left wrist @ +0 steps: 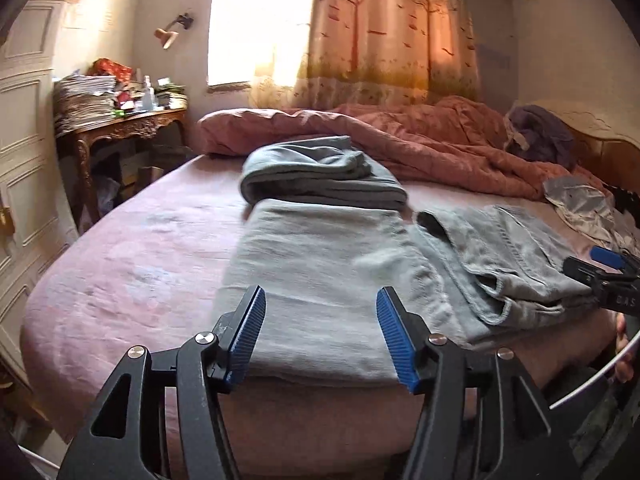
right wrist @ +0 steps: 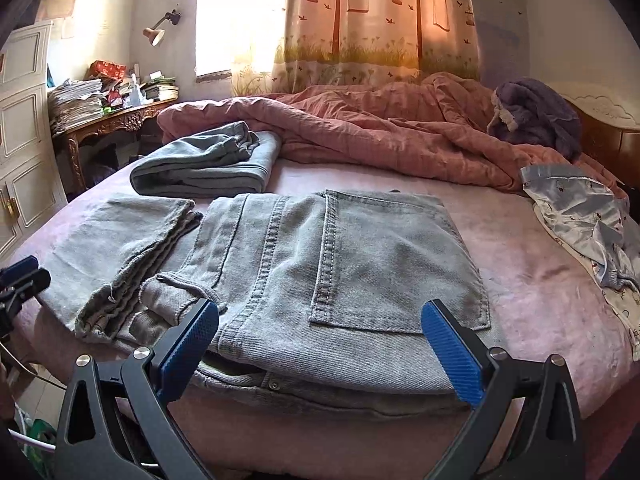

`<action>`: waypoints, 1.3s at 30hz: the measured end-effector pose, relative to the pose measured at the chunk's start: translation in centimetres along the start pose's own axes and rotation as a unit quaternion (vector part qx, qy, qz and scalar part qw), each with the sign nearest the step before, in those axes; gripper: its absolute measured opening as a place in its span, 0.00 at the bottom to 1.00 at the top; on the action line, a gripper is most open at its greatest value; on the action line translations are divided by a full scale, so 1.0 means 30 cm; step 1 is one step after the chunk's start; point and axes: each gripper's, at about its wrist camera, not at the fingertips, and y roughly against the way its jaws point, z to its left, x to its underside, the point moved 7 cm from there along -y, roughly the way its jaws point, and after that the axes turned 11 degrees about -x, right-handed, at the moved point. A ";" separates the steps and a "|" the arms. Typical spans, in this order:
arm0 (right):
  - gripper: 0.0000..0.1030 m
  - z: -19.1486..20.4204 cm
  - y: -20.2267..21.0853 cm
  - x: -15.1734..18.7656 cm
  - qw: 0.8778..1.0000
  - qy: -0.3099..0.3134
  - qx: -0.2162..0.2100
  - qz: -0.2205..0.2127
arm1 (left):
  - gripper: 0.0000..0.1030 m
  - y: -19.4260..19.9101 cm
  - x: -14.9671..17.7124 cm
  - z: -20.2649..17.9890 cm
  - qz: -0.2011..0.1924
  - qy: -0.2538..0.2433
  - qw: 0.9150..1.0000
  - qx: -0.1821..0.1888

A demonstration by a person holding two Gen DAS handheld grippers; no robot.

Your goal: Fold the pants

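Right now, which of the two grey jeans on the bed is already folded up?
The far jeans, a compact bundle beside the pink duvet. The near jeans, under both open grippers, still lie spread with the back pocket up.

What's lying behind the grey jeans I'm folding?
Behind the grey jeans lies a folded grey garment, then the rumpled pink duvet. What lies beneath that garment is covered.

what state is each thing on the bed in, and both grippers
grey jeans: partly folded, flat on the bed, back pocket up
leg hems: folded over, lying by the seat
second grey pants: already folded, set behind
pink duvet: crumpled, pushed back
blue satin garment: crumpled, unfolded
left gripper: open, holding nothing
right gripper: open, holding nothing
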 end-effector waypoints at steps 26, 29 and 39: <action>0.14 0.478 -0.193 -0.301 0.954 0.014 -0.295 0.058 | 0.01 -0.185 0.146 0.236 0.072 0.109 0.991 -0.035; 0.04 0.663 -0.309 -0.296 0.933 0.033 -0.344 0.102 | 0.01 -0.174 0.162 0.226 0.055 0.101 0.993 -0.040; 0.03 1.007 -0.687 -0.106 0.876 -0.003 -0.399 0.272 | 0.01 -0.174 0.195 0.237 0.032 0.129 0.991 -0.029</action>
